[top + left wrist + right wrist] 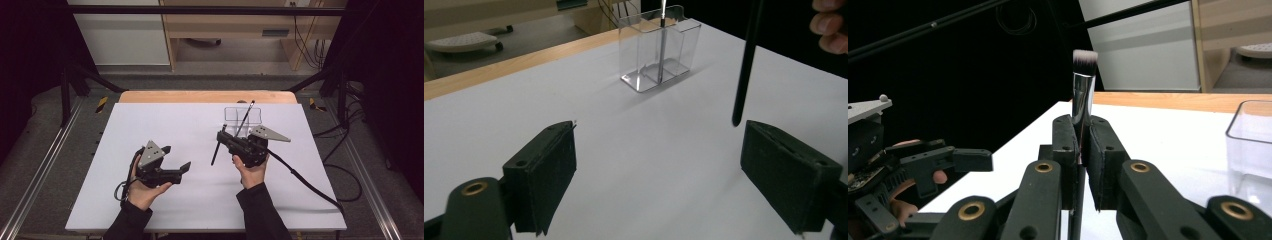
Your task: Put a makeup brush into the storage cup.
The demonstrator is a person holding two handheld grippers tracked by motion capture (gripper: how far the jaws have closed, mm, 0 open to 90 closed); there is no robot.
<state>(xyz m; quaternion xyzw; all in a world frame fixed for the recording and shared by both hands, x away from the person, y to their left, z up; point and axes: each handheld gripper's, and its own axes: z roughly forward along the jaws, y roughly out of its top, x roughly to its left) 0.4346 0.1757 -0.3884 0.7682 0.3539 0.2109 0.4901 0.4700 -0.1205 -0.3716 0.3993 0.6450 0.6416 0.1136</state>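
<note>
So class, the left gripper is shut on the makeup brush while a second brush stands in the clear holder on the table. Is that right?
Not quite. The right gripper is shut on the makeup brush, as the right gripper view shows; the left gripper is open with nothing between its jaws. A second brush does stand in the clear holder.

Clear glossy plastic holder point(659, 55), matt white table point(165, 125), shiny metal-ferruled brush point(1082, 100)
</note>
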